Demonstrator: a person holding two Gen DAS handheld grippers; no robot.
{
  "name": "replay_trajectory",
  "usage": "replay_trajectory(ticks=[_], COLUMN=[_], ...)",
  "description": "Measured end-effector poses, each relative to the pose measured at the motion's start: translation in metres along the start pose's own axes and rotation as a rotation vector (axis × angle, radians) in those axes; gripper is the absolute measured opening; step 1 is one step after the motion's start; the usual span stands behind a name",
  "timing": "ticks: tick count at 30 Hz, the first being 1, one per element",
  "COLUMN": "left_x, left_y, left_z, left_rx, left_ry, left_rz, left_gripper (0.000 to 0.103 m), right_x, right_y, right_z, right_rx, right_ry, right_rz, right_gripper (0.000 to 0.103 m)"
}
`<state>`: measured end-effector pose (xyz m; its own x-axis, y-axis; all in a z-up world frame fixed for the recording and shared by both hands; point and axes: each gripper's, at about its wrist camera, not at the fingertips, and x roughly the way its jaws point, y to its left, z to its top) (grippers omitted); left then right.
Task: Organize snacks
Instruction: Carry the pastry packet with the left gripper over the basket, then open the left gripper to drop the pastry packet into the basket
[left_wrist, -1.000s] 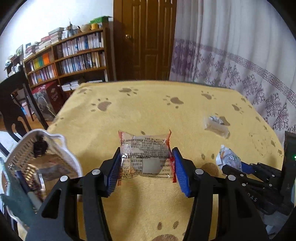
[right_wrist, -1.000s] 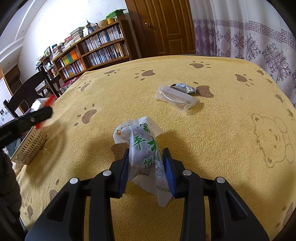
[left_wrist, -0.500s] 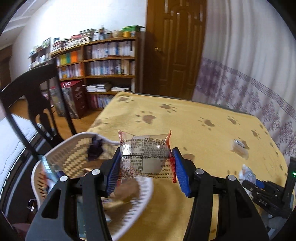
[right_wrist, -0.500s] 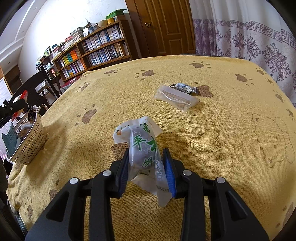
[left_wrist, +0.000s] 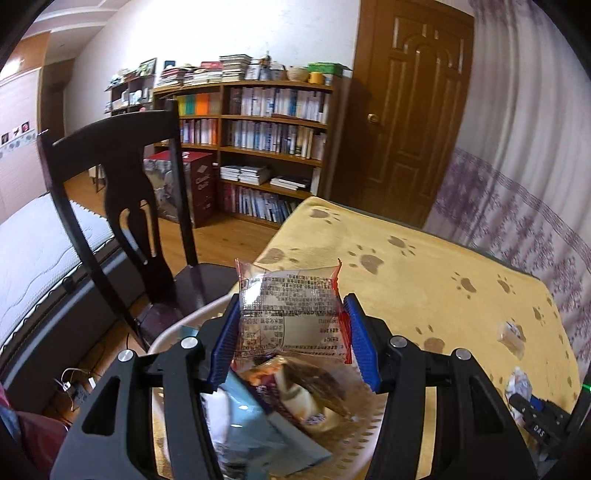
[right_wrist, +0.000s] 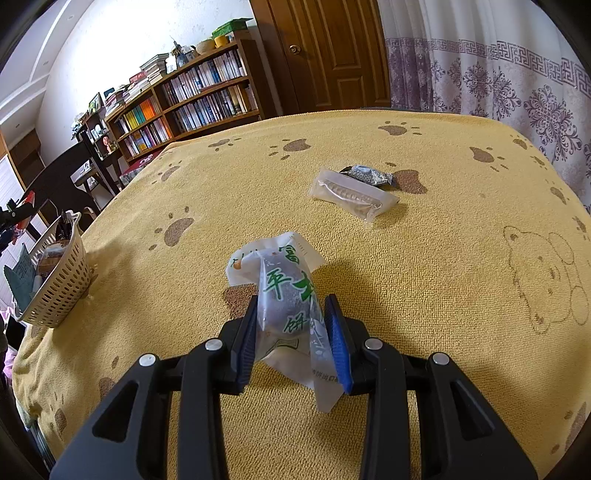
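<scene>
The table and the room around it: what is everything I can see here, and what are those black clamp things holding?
Basket: one, white, table's left edge, holding snacks.
Clear packet: one, red-edged, above the basket, in left gripper.
White packet: one, green lettering, in right gripper.
Long clear packet: one, mid-table.
Dark small packet: one, just behind it.
Tablecloth: one, yellow, paw prints.
Chair: one, dark, beside table.
Bookshelf: wooden, far wall.
Door: brown.
Left gripper: black, blue pads.
Right gripper: same.

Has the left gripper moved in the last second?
Yes. The left gripper, shut on the clear snack packet, swung left off the yellow tablecloth to above the white basket.
</scene>
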<state>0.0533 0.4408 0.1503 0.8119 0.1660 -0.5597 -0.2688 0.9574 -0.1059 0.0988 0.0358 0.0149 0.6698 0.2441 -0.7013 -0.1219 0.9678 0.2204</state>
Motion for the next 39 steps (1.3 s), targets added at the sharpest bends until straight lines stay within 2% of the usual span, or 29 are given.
replay_trajectory(ticks=[2,3,4,7,26,33,39], left_x=[0.0,0.0,0.0,-0.003,-0.012,-0.023,-0.031], left_y=[0.006,0.008,0.009,0.012,0.002,0.008,0.015], left_z=[0.001,0.002,0.002,0.004,0.0,0.003,0.005], left_rx=[-0.021,-0.03,-0.036,-0.062,-0.053,-0.07,-0.091], left_ry=[-0.004,-0.005,-0.007,-0.029,-0.042,-0.064,-0.079], left_rz=[0.011,0.015,0.018,0.035,-0.001,-0.022,-0.039], left_gripper=[0.064,0.07,0.08,0.088,0.089,0.089,0.09], right_x=[0.0,0.0,0.0,0.0,0.0,0.003,0.013], right_y=[0.0,0.0,0.0,-0.001,-0.001,0.0,0.012], right_z=[0.0,0.0,0.0,0.0,0.0,0.0,0.006], right_rx=[0.0,0.0,0.0,0.001,0.002,0.02,-0.002], right_ry=[0.0,0.0,0.0,0.0,0.0,0.012,0.035], right_rz=[0.0,0.0,0.0,0.0,0.001,0.005,-0.033], right_gripper=[0.035,0.035,0.035,0.035,0.036,0.041,0.042])
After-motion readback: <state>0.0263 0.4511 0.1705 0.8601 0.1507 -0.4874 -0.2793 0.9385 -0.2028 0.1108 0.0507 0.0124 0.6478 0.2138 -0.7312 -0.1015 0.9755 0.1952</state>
